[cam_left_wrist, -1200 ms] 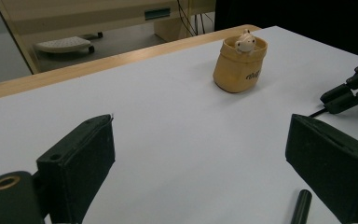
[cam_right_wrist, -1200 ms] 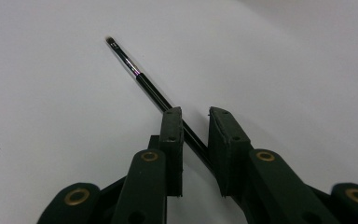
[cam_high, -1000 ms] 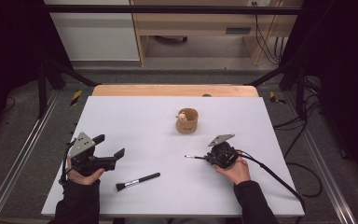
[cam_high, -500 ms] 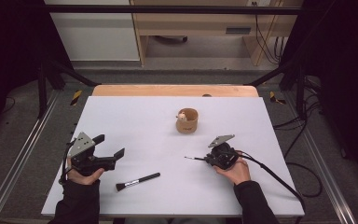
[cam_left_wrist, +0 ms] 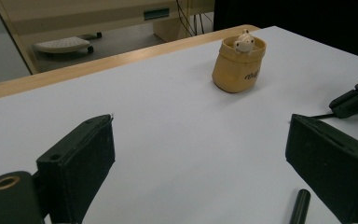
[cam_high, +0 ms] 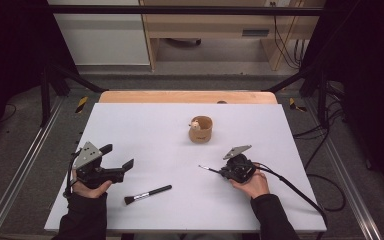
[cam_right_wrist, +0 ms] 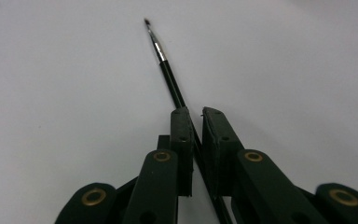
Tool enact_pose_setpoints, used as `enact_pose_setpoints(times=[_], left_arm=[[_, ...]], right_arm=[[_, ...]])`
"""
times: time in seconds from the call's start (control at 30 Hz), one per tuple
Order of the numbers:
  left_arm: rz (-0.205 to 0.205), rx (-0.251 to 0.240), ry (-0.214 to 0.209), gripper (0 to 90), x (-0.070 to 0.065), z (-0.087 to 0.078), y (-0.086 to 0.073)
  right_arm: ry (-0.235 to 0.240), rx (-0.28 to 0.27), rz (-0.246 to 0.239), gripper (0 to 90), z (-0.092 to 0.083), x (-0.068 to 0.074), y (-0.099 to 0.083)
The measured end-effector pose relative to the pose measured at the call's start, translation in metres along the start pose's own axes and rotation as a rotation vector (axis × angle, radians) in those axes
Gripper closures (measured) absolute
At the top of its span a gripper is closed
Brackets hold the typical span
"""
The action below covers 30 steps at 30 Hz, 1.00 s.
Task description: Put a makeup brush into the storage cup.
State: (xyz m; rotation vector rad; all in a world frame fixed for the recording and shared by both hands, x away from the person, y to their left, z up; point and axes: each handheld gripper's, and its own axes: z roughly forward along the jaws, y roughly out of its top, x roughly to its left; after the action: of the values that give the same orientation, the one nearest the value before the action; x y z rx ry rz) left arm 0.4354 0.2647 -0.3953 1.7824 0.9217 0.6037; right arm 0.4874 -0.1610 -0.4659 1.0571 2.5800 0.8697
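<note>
I have the right gripper (cam_high: 219, 171) clamped on the thin brush (cam_right_wrist: 161, 53), its jaws pressed onto the black handle so that the metal ferrule and fine tip stick out ahead over the white table (cam_high: 145, 125); in the high view that tip points left, away from my hand. The jaws have just closed a little further on the handle, which I judge to be a firming of the grip so the slim shaft does not roll or slide between the pads. I grip it near the back half, I think, to leave a long free end to drop tip-first or handle-first into the small tan cup (cam_high: 200, 129), which stands upright toward the far middle of the table with a little pale figure at its rim. The left gripper (cam_high: 120, 156) rests with its jaws spread wide and nothing between them, parked near the left edge, aimed across the table toward the cup. Just beside it, toward me, lies the wide brush (cam_high: 147, 194), flat, bristles left, handle right. I read that open stance as readiness to pick this one up.
</note>
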Motion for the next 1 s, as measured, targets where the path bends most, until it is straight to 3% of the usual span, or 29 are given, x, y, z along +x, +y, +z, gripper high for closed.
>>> enact_pose_setpoints(times=[0.37, 0.47, 0.7, 1.0], left_arm=[[0.004, 0.0, -0.002, 7.4, 0.0, -0.001, 0.0], [0.005, 0.0, -0.002, 7.4, -0.001, -0.001, 0.001], [0.005, 0.001, -0.002, 7.4, 0.0, 0.0, 0.001], [0.006, 0.004, -0.003, 7.4, -0.001, 0.0, 0.0]], right_arm=[[0.0, 0.009, 0.014, 84.1, -0.003, 0.008, -0.003], [-0.004, 0.013, 0.019, 79.1, -0.004, 0.008, -0.003], [0.013, -0.037, 0.024, 74.0, -0.005, 0.005, 0.002], [0.007, -0.038, 0.009, 79.3, 0.007, 0.006, 0.003]])
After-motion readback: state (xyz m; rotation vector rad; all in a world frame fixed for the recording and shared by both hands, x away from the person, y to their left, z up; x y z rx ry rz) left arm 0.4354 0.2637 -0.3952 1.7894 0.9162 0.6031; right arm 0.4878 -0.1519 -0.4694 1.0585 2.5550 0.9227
